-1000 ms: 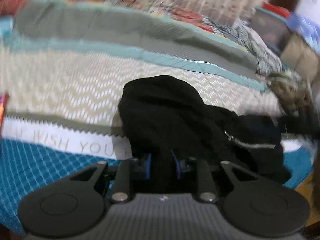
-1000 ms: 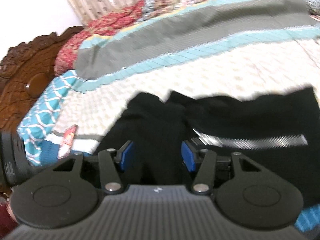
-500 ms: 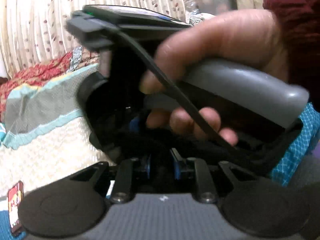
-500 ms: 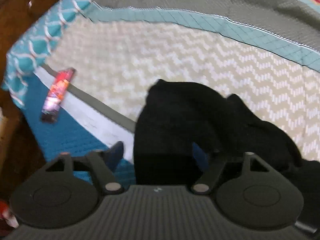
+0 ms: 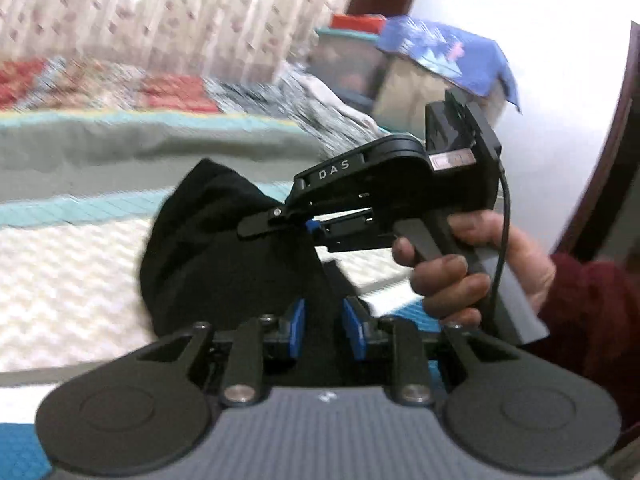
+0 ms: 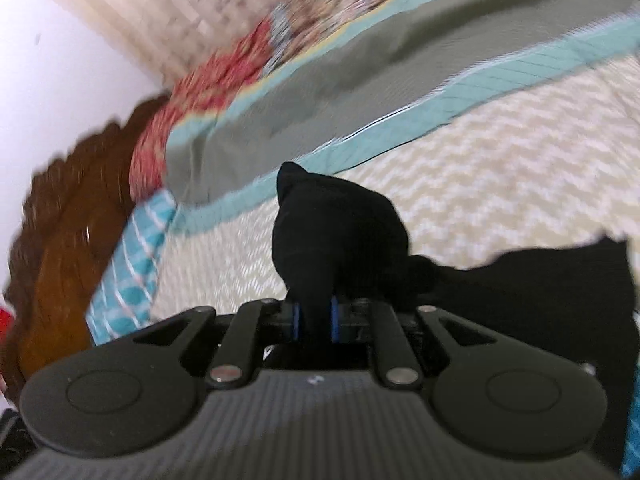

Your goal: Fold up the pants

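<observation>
Pants (image 5: 224, 248) between two grippers' fingers (image 5: 298, 328)

Lay spread across the bed: a quilt (image 6: 500, 168) in cream zigzag, with teal (image 6: 520, 80) and grey (image 6: 360, 92) bands farther back and a red patterned strip (image 6: 224, 76) beyond those. Stood at the left in the right wrist view: a carved brown wooden headboard (image 6: 68, 216). Hung behind the bed: a pale flowered curtain (image 5: 180, 12). Sat near the white wall: blurred boxes under a blue cloth (image 5: 444, 56), beside a dark wooden frame (image 5: 600, 168).
</observation>
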`<state>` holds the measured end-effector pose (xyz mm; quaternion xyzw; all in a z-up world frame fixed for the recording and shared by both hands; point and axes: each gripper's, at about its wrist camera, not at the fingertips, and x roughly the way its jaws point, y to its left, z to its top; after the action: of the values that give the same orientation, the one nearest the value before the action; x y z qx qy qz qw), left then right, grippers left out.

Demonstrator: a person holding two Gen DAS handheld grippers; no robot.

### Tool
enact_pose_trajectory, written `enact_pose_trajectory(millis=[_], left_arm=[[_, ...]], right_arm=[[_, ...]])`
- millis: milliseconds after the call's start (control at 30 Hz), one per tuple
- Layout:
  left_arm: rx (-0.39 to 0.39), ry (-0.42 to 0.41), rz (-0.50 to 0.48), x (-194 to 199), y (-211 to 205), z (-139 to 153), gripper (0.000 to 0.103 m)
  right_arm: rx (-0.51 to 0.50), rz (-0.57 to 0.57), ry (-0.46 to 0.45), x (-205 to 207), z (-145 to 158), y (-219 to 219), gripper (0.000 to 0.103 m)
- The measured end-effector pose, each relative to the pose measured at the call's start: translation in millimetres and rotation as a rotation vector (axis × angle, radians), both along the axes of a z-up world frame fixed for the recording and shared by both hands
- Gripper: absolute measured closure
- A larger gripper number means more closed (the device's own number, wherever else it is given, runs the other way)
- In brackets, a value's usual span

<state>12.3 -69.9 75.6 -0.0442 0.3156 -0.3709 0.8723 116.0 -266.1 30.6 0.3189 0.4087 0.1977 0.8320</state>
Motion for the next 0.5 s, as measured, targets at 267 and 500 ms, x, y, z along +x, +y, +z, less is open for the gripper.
enact_pose_trajectory(millis=[267,500], left_arm=[[-0.074,0.069,-0.058,8,-5,-2,0.069],[0.13,0.188,-0.007,37,-49,-48,0.069]], right_arm=[[0.145,-0.198,0.043,-34,-30,-93,0.088],[0.147,-0.386,0.166,-46,-74,-133,0.075]])
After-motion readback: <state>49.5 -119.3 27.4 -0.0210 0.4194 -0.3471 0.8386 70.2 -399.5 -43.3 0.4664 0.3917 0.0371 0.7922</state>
